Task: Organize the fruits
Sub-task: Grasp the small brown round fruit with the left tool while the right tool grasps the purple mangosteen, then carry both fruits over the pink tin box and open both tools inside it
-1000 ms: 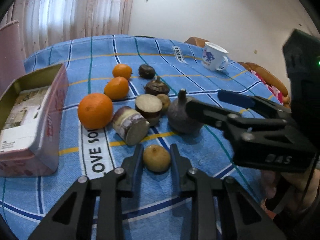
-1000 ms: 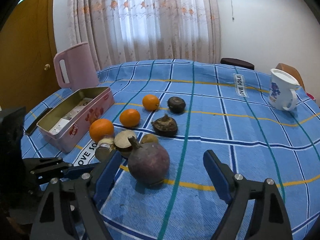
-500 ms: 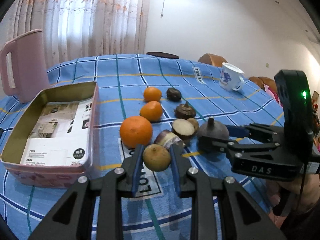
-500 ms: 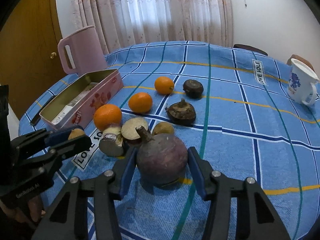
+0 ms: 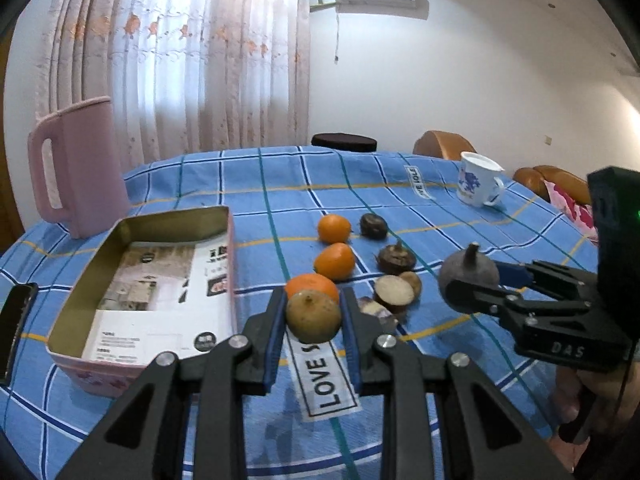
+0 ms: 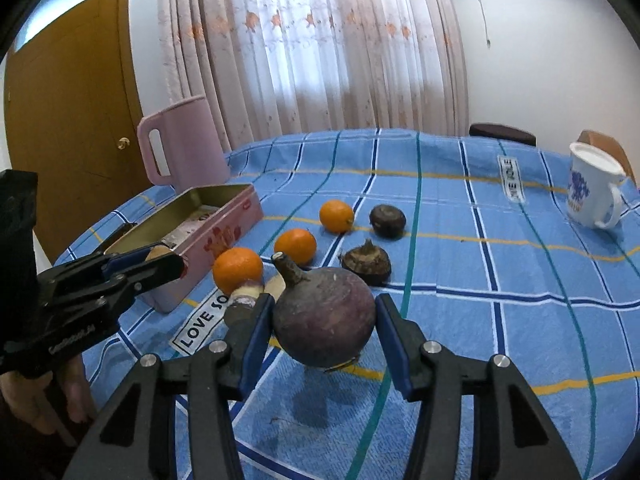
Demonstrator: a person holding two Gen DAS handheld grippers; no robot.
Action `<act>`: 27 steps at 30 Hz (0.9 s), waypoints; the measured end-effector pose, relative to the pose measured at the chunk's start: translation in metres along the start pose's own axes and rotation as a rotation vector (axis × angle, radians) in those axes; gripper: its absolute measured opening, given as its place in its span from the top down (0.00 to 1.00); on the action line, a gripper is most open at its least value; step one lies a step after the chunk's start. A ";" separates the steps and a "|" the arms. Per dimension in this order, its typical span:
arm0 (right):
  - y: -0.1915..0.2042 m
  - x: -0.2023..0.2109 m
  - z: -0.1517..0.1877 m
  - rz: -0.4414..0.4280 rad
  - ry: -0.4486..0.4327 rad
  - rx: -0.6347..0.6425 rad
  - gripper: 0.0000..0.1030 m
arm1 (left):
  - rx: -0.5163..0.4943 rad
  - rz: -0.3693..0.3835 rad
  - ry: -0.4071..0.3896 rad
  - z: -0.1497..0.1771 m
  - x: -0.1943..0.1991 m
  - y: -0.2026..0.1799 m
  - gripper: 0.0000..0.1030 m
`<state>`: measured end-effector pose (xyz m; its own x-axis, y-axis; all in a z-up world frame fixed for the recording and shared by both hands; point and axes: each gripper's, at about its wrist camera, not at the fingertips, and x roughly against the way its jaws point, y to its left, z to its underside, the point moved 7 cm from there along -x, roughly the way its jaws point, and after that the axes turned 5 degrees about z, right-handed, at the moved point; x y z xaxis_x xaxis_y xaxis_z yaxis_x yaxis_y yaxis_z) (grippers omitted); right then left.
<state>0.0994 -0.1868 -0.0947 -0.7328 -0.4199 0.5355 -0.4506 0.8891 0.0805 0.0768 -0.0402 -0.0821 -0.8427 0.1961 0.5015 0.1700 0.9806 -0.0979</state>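
My left gripper [image 5: 313, 322] is shut on a small brown round fruit [image 5: 313, 316] and holds it above the blue checked tablecloth, right of the open pink tin [image 5: 158, 280]. My right gripper [image 6: 322, 328] is shut on a large dark purple fruit with a stem [image 6: 324, 316], lifted off the cloth; it also shows in the left wrist view [image 5: 469, 278]. Three oranges [image 5: 335, 228] [image 5: 335, 261] [image 5: 312, 283] lie in a line. Dark round fruits [image 5: 373, 226] [image 5: 397, 258] and cut pieces [image 5: 394, 293] lie beside them.
A pink jug [image 5: 78, 172] stands behind the tin. A white mug with blue print [image 5: 478, 179] stands at the far right. A dark phone [image 5: 14, 326] lies at the left edge. Chairs stand behind the table.
Both grippers have closed on their fruits and lifted them off the cloth. The left gripper has risen and moved back with the brown fruit; the right has closed on the purple fruit and raised it.
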 end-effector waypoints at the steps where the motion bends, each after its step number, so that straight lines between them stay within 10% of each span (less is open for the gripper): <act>1: 0.000 0.001 -0.001 0.001 -0.009 0.003 0.48 | -0.003 -0.002 -0.001 0.000 0.000 0.000 0.73; 27: 0.043 -0.002 -0.038 -0.067 -0.087 0.078 0.48 | -0.028 -0.083 -0.052 -0.026 0.011 0.034 0.73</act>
<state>0.1013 -0.1411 -0.0604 -0.7394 -0.4954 0.4559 -0.5359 0.8430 0.0468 0.0863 -0.0048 -0.0574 -0.8795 0.1148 0.4619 0.1123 0.9931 -0.0332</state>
